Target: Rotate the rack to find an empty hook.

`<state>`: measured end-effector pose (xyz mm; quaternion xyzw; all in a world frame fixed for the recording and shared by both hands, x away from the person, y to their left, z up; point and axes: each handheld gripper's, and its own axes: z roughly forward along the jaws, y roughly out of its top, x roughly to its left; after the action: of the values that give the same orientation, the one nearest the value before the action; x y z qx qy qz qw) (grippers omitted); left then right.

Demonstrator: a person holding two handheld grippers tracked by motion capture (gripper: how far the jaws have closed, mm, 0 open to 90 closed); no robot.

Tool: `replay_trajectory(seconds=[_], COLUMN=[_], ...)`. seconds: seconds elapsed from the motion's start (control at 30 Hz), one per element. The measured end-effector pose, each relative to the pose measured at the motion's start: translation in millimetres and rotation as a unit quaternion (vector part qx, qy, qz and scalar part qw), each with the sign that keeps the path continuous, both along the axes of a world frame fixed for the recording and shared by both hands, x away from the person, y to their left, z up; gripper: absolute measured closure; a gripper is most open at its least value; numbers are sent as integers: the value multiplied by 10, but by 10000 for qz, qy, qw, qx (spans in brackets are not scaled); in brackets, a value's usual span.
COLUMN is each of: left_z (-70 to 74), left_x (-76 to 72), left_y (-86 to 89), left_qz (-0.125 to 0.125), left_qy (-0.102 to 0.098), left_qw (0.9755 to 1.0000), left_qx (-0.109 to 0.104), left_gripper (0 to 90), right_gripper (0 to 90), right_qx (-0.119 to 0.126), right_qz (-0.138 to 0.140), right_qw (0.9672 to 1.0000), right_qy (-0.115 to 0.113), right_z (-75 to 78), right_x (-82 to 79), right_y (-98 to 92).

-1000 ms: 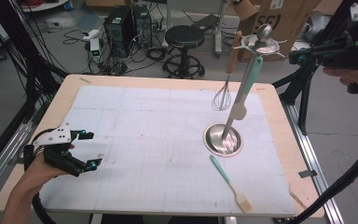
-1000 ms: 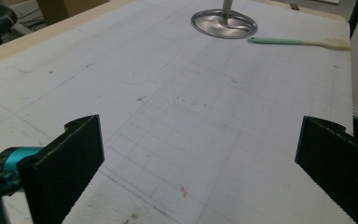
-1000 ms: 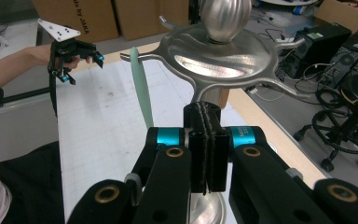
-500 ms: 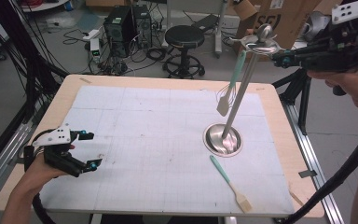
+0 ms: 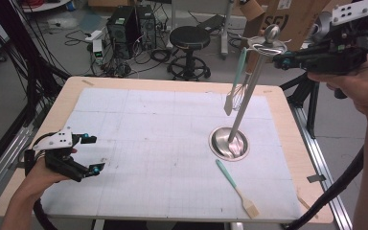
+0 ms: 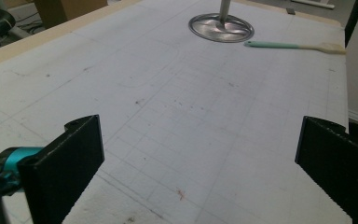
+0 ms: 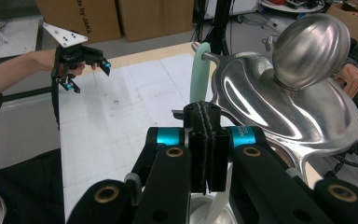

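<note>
High view: right gripper [image 5: 280, 61] is up in the air at the top of the utensil stand [image 5: 249, 93], beyond the table's far right corner. Its jaws are pressed fully together. Right gripper view shows the black pads [image 7: 206, 140] flat against each other w/ no gap, and the pale green spatula [image 7: 199, 74] rising just behind their tips. Can't tell if the closed tips pinch that handle or just sit in front of it; a pale strip also shows below the jaws, near the stand's base. Same spatula in high view [image 5: 235, 79] hangs from the stand's top hooks beside the pole, blade down, above the mat. A whisk [image 5: 238, 96] hangs close behind it, partly hidden. The stand's knob [image 7: 310, 44] and shiny hook plate sit just right of the jaws in right gripper view.

Stand's round base [image 5: 228, 143] rests on the white gridded mat [image 5: 148, 143], right of centre. A 2nd spatula [image 5: 237, 182], teal handle w/ wooden blade, lies flat on the mat just in front of the base, not touching it.

Left gripper [image 5: 90, 153] is near the table's front left edge, low over the mat, jaws spread wide w/ nothing between them. Left gripper view: both black fingers [image 6: 67, 161] stand far apart, bare mat between.
</note>
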<state>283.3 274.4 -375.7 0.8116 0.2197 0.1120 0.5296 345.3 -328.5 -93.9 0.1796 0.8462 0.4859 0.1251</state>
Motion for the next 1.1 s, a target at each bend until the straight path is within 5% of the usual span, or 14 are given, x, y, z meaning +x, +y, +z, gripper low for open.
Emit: replay_trajectory(seconds=[0.37,0.87,1.07,1.1], left_z=[1,22,28,27], left_x=[-12,-31,-35,-34], left_y=[-27,-67,-74,-71], left_qz=[-2,-20,-23,-9], left_qy=[-3,-48,-52,-42], left_qw=[10000,9999,9999,9999], left_qx=[54,114,112,109], left_gripper=[17,17,17,17], right_gripper=[819,532,364,279], right_qx=[46,-62,-80,-72], right_qz=[12,118,60,77], right_qw=[10000,9999,9999,9998], right_qy=[30,-110,109,142], right_z=[-101,-493,-650,-670], right_x=[-74,-430,-538,-556], right_y=[-57,-100,-108,-101])
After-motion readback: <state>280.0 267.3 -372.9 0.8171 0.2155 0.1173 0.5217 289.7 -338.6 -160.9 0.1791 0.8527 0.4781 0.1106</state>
